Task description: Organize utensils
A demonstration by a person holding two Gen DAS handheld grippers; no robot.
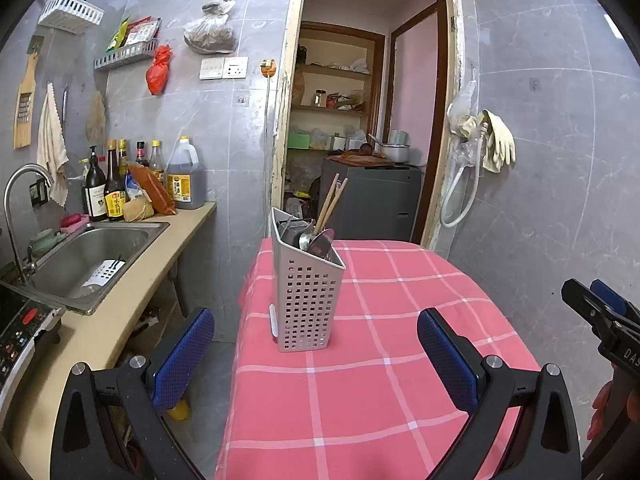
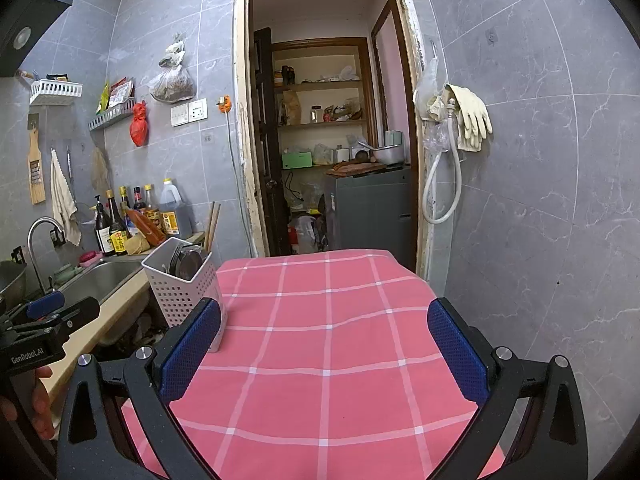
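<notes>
While it stands upright near the left edge of the tabletop (image 1: 400, 360), the perforated utensil holder (image 1: 306, 300) has its long axis vertical and its slanted open top facing up. Inside are two wooden chopsticks (image 1: 331, 204) sticking up and leaning a bit to the right, plus some metal spoons (image 1: 320, 242) with the bowls up, all crammed together so I can't count them. The pink checked cloth covers the whole table. The left gripper (image 1: 316, 354) is spread wide apart, holding nothing, hovering just in front of the holder. The right gripper (image 2: 324, 354) is also wide apart and empty, over the middle of the cloth, with the holder just beyond its left finger. Off the left edge are the sink (image 1: 92, 256) and the sauce bottles (image 1: 120, 184) on the counter.
</notes>
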